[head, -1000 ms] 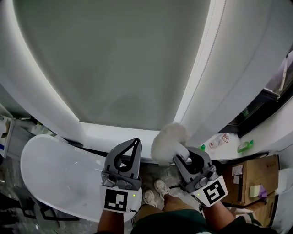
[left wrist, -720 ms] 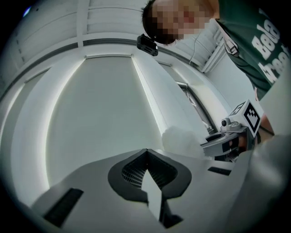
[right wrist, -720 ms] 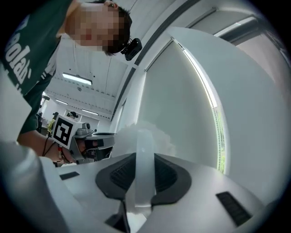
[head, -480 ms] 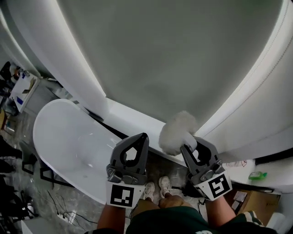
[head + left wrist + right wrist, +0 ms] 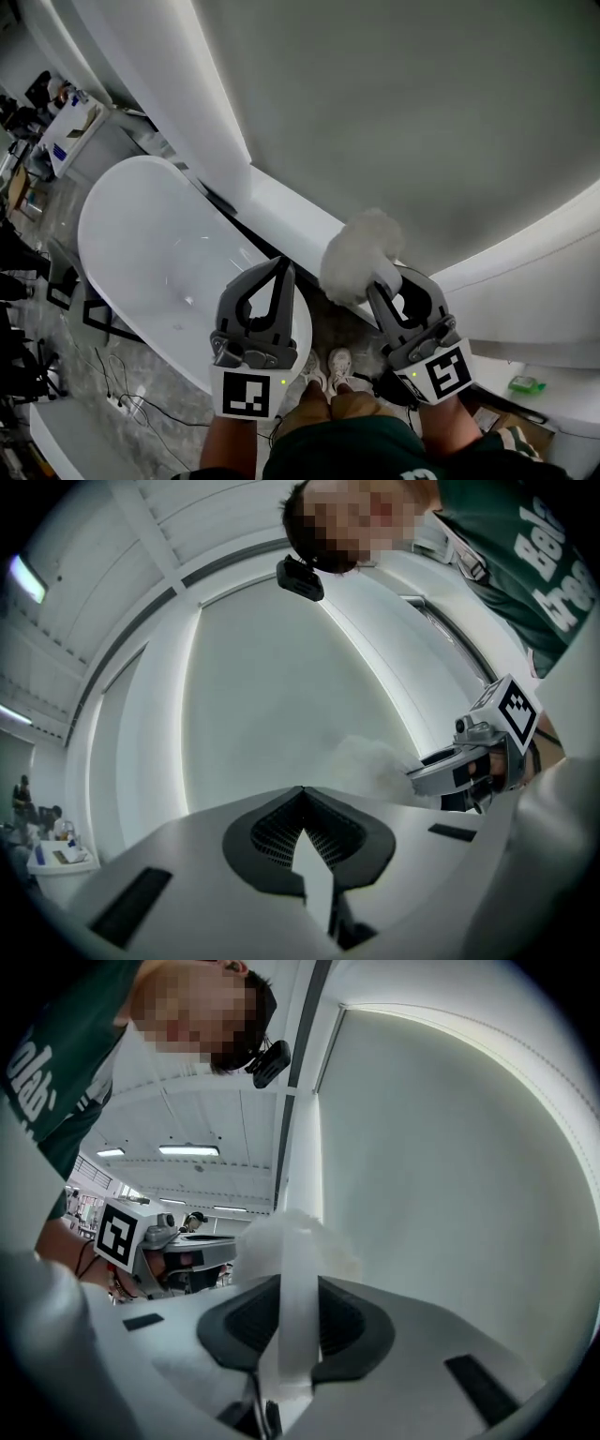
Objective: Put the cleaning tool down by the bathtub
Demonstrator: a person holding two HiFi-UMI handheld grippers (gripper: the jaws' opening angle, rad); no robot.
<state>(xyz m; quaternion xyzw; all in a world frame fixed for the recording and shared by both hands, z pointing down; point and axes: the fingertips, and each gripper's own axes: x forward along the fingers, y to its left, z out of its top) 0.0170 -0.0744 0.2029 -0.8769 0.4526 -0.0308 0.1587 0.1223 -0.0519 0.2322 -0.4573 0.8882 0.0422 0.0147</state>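
The cleaning tool is a white handle (image 5: 298, 1321) topped by a fluffy white head (image 5: 361, 251). My right gripper (image 5: 392, 283) is shut on the handle, with the head sticking up past the jaw tips; in the right gripper view the right gripper (image 5: 298, 1283) clamps the handle and the fluffy head (image 5: 292, 1239) rises above. My left gripper (image 5: 279, 267) hovers beside it over the rim of the white oval bathtub (image 5: 141, 234), jaws shut and empty. In the left gripper view the left gripper (image 5: 302, 795) has its tips touching, and the fluffy head (image 5: 367, 759) shows to the right.
A curved white wall with a lit edge (image 5: 234, 141) rises behind the tub. Black tub stands (image 5: 94, 314) and cables (image 5: 112, 394) lie on the grey floor at left. The person's shoes (image 5: 328, 366) stand below the grippers. A desk (image 5: 70, 131) is far left.
The head view has swung left, so more of the bathtub shows and it sits higher in the picture. Both grippers keep their pose, the right still gripping the tool.
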